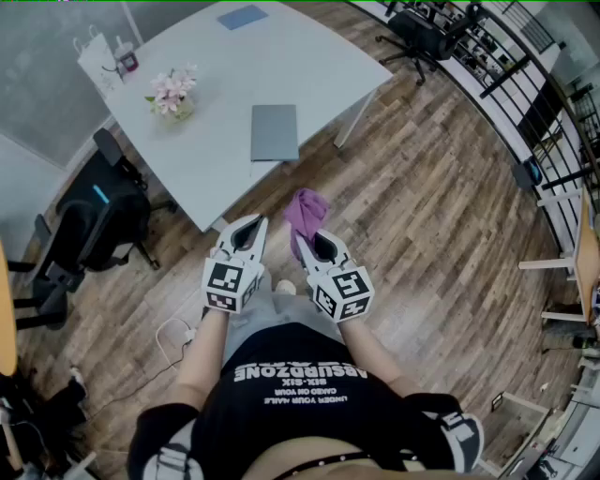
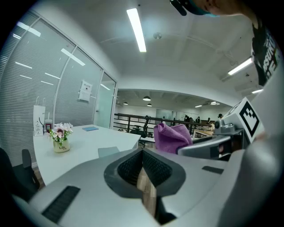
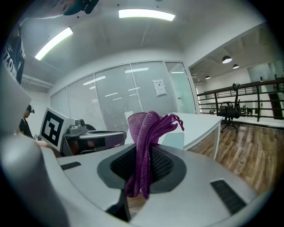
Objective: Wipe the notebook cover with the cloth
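A grey notebook (image 1: 274,131) lies flat near the front edge of the white table (image 1: 225,84); it also shows as a grey slab (image 2: 108,151) in the left gripper view. My right gripper (image 1: 302,240) is shut on a purple cloth (image 1: 306,212), which sticks up out of its jaws (image 3: 146,137) and hangs in the air short of the table. The cloth (image 2: 172,136) also appears to the right in the left gripper view. My left gripper (image 1: 251,236) is shut with nothing between its jaws, held beside the right one, above the wood floor in front of the table.
On the table stand a small vase of pink flowers (image 1: 172,94), a white paper bag (image 1: 98,62) and a blue sheet (image 1: 242,16) at the far end. A black office chair (image 1: 94,220) stands left of the table, another (image 1: 422,33) beyond it. A railing (image 1: 525,94) runs at the right.
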`<state>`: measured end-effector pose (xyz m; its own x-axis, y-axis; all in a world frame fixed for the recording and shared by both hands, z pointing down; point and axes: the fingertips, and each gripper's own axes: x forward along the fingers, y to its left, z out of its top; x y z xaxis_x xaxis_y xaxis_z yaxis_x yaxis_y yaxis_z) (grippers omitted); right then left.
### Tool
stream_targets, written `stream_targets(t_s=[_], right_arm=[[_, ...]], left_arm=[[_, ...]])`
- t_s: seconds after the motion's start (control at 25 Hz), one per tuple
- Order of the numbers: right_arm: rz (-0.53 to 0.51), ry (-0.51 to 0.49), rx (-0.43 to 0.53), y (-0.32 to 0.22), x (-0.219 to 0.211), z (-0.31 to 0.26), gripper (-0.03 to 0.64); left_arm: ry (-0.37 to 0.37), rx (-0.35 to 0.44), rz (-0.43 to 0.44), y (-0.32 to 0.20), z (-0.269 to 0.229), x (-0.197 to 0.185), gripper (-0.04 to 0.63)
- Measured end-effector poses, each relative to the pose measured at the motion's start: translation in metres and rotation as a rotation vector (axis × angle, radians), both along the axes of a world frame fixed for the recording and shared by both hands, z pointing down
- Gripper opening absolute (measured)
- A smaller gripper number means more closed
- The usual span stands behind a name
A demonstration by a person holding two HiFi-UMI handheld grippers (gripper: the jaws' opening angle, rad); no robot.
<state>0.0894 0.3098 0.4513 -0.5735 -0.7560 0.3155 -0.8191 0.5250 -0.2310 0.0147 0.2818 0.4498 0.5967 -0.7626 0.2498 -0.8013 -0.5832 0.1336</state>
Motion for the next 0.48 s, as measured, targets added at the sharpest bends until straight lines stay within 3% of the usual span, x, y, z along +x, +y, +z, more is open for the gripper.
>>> stream_targets(t_s=[0.48], right_arm=[[0.027, -0.014, -0.025, -0.091, -0.025, 0.005, 0.074]], left_arm=[[-0.020, -0.047, 0.067, -0.086, 0.016, -0.020, 0.017]])
